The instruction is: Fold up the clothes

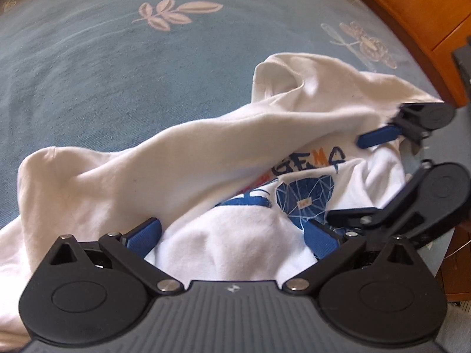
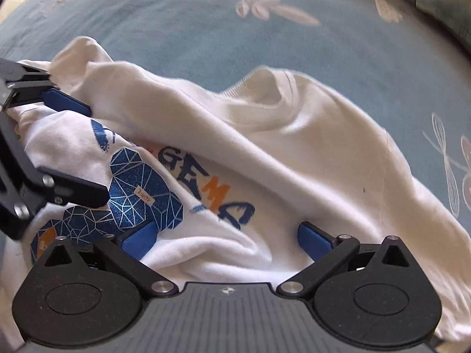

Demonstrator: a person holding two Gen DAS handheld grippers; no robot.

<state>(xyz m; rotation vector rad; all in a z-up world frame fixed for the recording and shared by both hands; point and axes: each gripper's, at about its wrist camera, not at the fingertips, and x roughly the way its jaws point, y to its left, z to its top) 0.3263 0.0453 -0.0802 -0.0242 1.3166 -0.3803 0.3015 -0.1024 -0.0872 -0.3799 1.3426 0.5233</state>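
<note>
Worked over a bed: blue bedspread (image 1: 103, 73) with pale leaf and dragonfly patterns, wooden furniture (image 1: 426, 8) along its far right edge.

Held the left gripper (image 1: 232, 235) spread wide, nothing pinched, with a soft hump of white cloth rising between its blue fingers (image 1: 144, 232). Kept the right gripper (image 2: 226, 239) spread wide too, astride another ridge of the same cloth. Could not tell whether the pads of either one already touched the fabric.

Found the T-shirt (image 1: 117, 182) crumpled directly under and ahead of both tools. Took the blue gem print (image 1: 306, 194) as landmark: just ahead and to the right of the left gripper, ahead and to the left of the right one, so between the two. Judged the left gripper nearer to the print, with one finger at its very edge. Saw the orange and blue lettering (image 2: 212, 188) just beside the print, half tucked under a thick rolled fold (image 1: 182, 158). Read that fold as the long axis of the heap, running slantwise beyond the print, roughly across the line of both tools. Noted the ribbed collar (image 2: 244, 91) beyond the fold, well away from the print.

Could not make out sleeves or hem with any certainty. Lost the near edge of the cloth under both gripper bodies. Saw no hand in either view.
</note>
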